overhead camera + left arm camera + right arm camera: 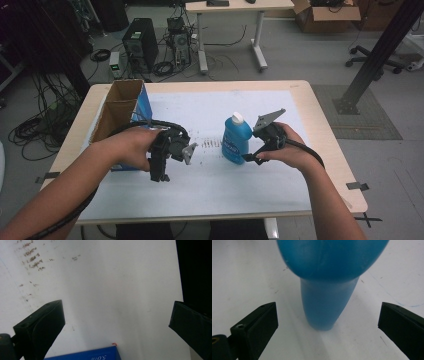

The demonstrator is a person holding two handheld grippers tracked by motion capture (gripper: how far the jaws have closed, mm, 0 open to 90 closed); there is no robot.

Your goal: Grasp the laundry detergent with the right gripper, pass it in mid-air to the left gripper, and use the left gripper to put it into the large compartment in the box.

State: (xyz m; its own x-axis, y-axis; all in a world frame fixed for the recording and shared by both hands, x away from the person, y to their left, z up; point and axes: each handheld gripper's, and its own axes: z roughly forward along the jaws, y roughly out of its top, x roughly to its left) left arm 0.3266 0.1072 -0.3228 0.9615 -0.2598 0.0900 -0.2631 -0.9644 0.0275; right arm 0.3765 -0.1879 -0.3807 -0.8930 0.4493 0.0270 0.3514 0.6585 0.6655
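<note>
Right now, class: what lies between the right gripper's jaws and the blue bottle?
Nothing: in the right gripper view, bare white table separates the open right gripper from the blue bottle.

Black tongs, grey plate, thick black cables; forearms apparently bare.

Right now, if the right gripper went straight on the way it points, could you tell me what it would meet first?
Most likely the blue bottle. The right gripper points at it with jaws wide apart, and the bottle stands upright between them, just ahead. The jaws look short of touching it, though depth is hard to judge.
</note>
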